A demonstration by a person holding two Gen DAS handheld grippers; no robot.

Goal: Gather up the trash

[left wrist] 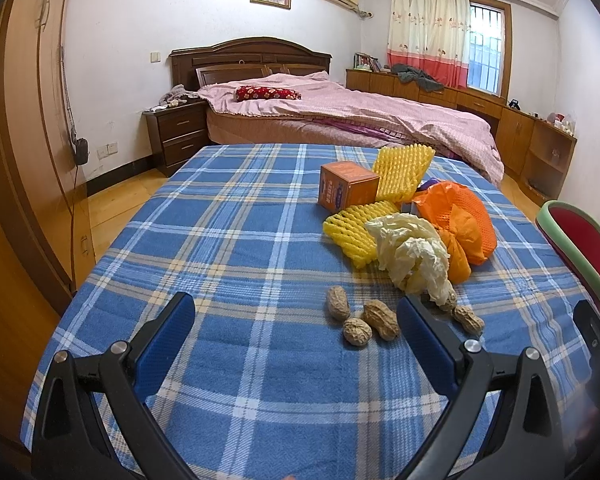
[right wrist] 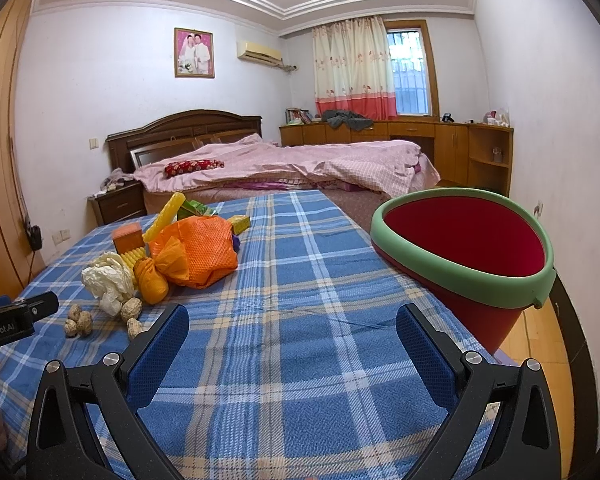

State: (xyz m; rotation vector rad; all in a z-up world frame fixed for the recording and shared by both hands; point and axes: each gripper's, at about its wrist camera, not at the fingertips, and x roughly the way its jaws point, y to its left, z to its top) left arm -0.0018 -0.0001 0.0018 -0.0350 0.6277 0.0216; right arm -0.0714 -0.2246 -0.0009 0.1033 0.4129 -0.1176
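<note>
I hold both tools low over the blue plaid cloth (left wrist: pixel 236 240) that covers the table, and neither one grips anything. My left gripper (left wrist: pixel 296 314) has its fingers spread wide apart, blue pads facing each other over bare cloth. Just ahead of it and a little to the right, close to its right finger, lie the peanut shells (left wrist: pixel 364 320): three in a cluster between the finger lines, and more half hidden behind that right finger. Past the shells, further ahead and to the right, sits the crumpled white tissue (left wrist: pixel 410 256), touching a yellow foam net (left wrist: pixel 356 234) on its left and an orange wrapper bundle (left wrist: pixel 460 224) on its right. Beyond those stand a small orange box (left wrist: pixel 346 190) and a second yellow foam net (left wrist: pixel 402 172) leaning up behind it. My right gripper (right wrist: pixel 292 320) is also fully open, with only cloth between its fingers. From it, the whole heap of trash lies ahead and off to the left, well apart from its fingertips, with a few green and yellow wrappers (right wrist: pixel 198 208) at the far side of the pile. The red bin with a green rim (right wrist: pixel 460 248) stands close on the right of this tool, just ahead of its right finger, tilted toward me at the table edge; its inside looks red and I see nothing in it.
</note>
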